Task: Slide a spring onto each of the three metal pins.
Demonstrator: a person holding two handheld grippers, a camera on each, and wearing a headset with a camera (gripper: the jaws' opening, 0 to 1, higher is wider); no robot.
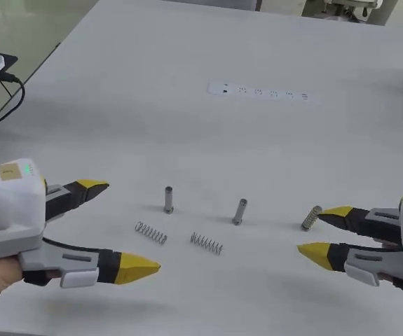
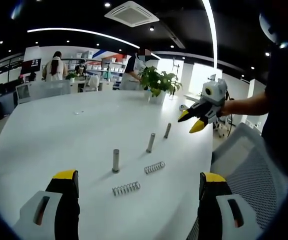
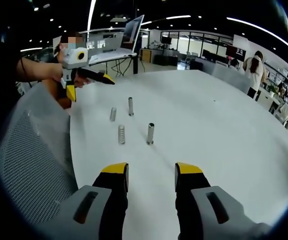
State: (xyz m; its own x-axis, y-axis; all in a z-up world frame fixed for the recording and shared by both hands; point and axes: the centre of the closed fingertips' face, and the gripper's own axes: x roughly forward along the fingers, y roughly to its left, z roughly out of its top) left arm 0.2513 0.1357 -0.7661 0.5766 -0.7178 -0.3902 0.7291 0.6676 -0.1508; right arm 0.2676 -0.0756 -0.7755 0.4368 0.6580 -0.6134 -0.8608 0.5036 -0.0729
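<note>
Two bare metal pins stand upright on the white table [image 1: 187,133]: one [image 1: 169,199] at left and one [image 1: 240,211] in the middle. A third upright piece [image 1: 312,218] at right looks coiled, like a pin with a spring on it. Two loose springs [image 1: 151,233] [image 1: 206,243] lie in front of the pins. My left gripper [image 1: 117,224] is open and empty, left of the pins. My right gripper [image 1: 324,232] is open and empty, with its far fingertip beside the coiled piece. The left gripper view shows the near pin [image 2: 115,161] and both springs [image 2: 126,188] [image 2: 155,167].
A white power strip [image 1: 261,92] lies farther back on the table. A laptop and black cable [image 1: 5,80] sit at the far left edge. A mesh chair [image 3: 33,150] is by the table's near side. People and a plant [image 2: 156,82] are in the background.
</note>
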